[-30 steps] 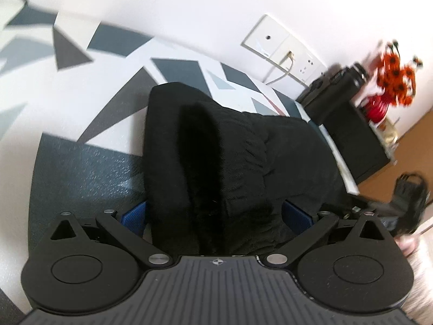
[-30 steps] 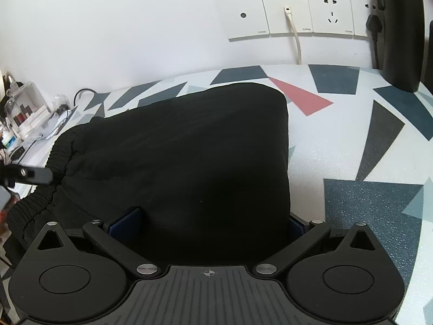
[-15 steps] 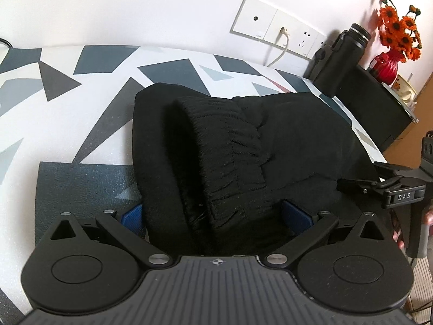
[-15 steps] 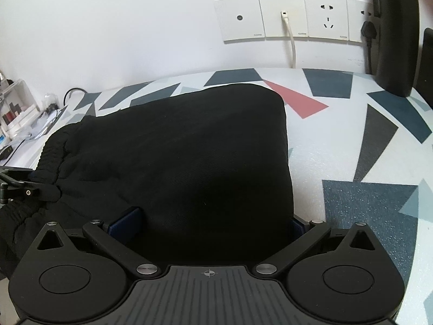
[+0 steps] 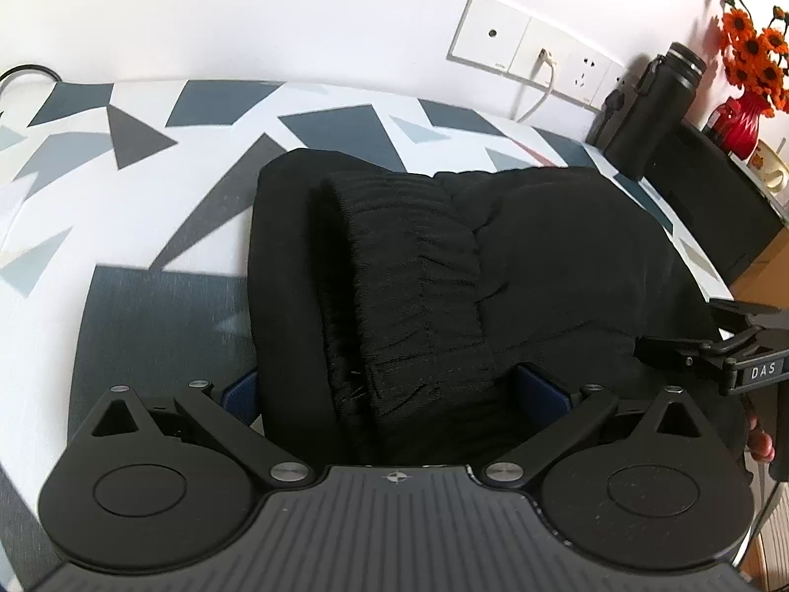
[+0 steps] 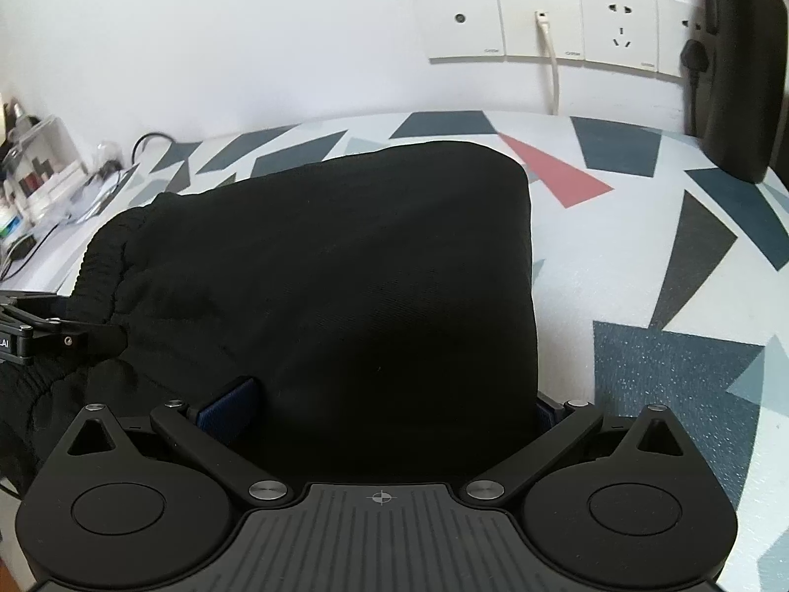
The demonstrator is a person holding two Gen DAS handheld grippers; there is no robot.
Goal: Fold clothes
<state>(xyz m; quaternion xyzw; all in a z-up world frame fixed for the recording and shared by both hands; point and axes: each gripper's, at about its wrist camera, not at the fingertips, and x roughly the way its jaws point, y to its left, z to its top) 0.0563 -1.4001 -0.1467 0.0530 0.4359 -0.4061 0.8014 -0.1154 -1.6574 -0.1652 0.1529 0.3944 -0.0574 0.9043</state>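
Left wrist view: the left tongs [image 5: 394, 389] gripping the stretchy waistband of the black pants [image 5: 493, 266] in the middle of the frame. The right tongs [image 6: 394, 404] grip the folded pants on the patterned table [image 6: 690, 256].

Black left gripper [image 5: 394, 389]: blue pads [image 5: 542, 389], silver screws, ribbed housing, round discs.

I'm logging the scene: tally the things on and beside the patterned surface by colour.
Black: 2, the garment and the bottle.
Red: 1, the vase.
Orange: 1, the bunch of flowers.
White: 1, the cable.
Total: 5.
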